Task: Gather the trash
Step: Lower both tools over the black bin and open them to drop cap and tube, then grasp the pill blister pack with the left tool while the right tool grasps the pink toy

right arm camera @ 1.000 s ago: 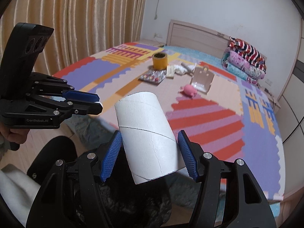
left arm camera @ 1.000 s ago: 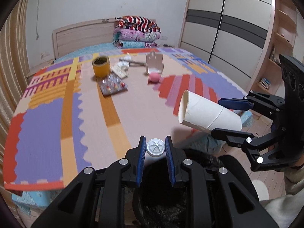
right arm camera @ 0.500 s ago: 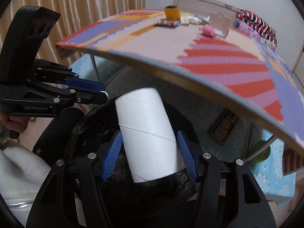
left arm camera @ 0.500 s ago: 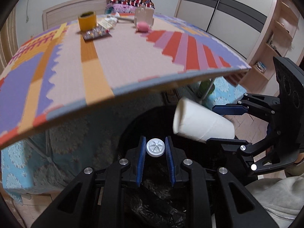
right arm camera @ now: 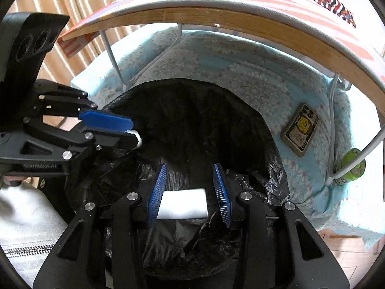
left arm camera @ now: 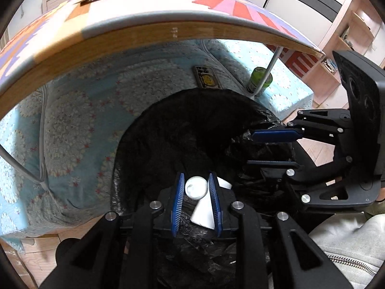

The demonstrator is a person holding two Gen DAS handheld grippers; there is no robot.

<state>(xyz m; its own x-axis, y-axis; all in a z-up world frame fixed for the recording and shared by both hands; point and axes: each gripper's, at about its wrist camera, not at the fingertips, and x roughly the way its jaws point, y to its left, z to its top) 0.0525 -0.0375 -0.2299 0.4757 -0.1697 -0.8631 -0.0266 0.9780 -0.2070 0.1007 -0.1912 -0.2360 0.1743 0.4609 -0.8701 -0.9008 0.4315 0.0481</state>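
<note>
Here both grippers hang over the mouth of the black-lined trash bin (right arm camera: 192, 125), which fills the centre of each wrist view beneath the curved edge of the table (left arm camera: 168, 36). The right gripper (right arm camera: 190, 190) has its jaws spread apart and grips nothing; the white cardboard tube (right arm camera: 182, 203) lies low in centre frame on the crumpled liner, between the blue pads but apart from them, and so appears already inside the bin. The left gripper (left arm camera: 196, 192) is clenched on a small white bottle cap (left arm camera: 196, 187), seen lower centre in the left wrist view and, in the right wrist view, as a white sliver at the tip of the left gripper at middle left. The step in hand is judged to be releasing the cap: keep the fingertips well inside the rim, over the dark hollow, open the jaws fully, and lift straight up so the pads do not snag the loose liner.
</note>
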